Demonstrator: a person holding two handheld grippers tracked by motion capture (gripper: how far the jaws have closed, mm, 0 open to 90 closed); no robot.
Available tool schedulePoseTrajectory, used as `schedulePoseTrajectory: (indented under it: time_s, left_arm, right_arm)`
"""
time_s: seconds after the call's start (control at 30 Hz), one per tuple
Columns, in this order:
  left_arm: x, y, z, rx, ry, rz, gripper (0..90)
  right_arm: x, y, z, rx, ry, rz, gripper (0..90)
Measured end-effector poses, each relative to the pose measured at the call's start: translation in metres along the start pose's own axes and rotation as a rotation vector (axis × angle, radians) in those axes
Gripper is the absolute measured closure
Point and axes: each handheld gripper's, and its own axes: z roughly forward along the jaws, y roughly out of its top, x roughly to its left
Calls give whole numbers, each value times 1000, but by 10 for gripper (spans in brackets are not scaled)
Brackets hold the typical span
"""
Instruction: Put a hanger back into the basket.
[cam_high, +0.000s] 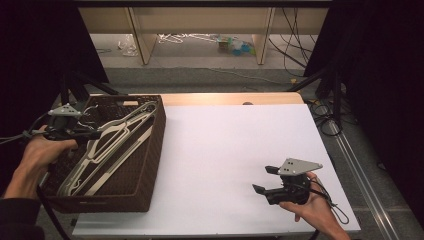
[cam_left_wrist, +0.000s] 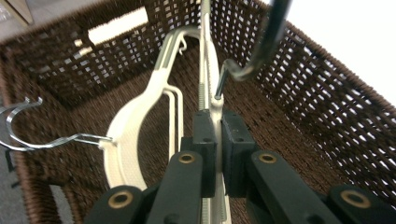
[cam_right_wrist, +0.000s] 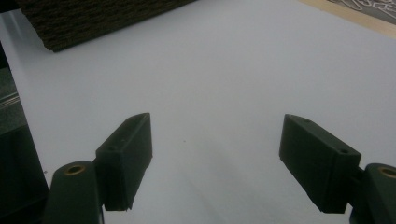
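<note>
A dark brown wicker basket stands at the table's left and holds several cream plastic hangers. My left gripper reaches into it from the left, shut on the neck of one cream hanger, which runs edge-on between the pads. Another cream hanger with a wire hook lies beside it on the basket floor. A dark metal hook curves just above the held hanger. My right gripper hovers open over the white tabletop at the front right, its jaws wide apart with nothing between them.
The white table surface stretches right of the basket, whose corner appears far off in the right gripper view. Cables hang by the table's right edge. On the floor beyond lie loose hangers and shelf legs.
</note>
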Motion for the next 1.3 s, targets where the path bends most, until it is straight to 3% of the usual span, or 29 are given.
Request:
schedulePoseTrajectory:
  time_s: [0.1,0.13,0.27,0.3,0.57,0.6,0.7,0.87,0.9,0.93,0.97,1.03,1.1,1.17,1.2,1.23,1.3]
  left_arm:
    - [0,-1,6,0,-13,-20,856]
    - [-4,-1,10,1,-24,-53,855]
    - [-8,1,15,12,-28,-66,855]
    - [-8,1,16,17,-27,-59,854]
    - [-3,-5,31,9,-30,-140,847]
    - [-2,-6,35,19,-8,-170,844]
    - [1,-9,37,19,1,-192,839]
    - [9,-17,38,15,83,-221,782]
    - [11,-19,40,-8,111,-219,782]
    - [15,-21,41,-34,130,-184,759]
    - [14,-24,41,-24,149,-201,752]
    - [20,-30,43,-24,153,-175,748]
    - [22,-34,42,10,163,-174,710]
    - [21,-38,45,-19,178,-217,681]
    - [19,-38,44,-4,183,-237,681]
    - [24,-38,42,20,171,-173,658]
    - [21,-39,41,5,191,-217,619]
  right_arm:
    - [0,0,0,0,1,-2,263]
    - [0,0,1,0,3,0,263]
    - [0,0,1,1,2,3,262]
    - [-1,0,1,3,4,2,262]
    - [-1,-1,2,8,5,1,260]
    - [-1,-1,3,10,3,3,255]
    - [-1,-2,3,12,7,-1,255]
    - [-1,-2,3,18,9,0,255]
    - [-1,-2,3,18,9,0,255]
    - [-1,-2,3,18,9,0,255]
    - [-1,-2,3,17,8,0,255]
    - [-1,-2,3,17,6,3,255]
    - [-1,-3,3,20,8,3,255]
    - [-1,-3,4,22,6,12,254]
    - [-1,-3,4,22,6,12,254]
    - [-1,-3,4,24,8,12,254]
    - [-1,-3,4,25,9,10,254]
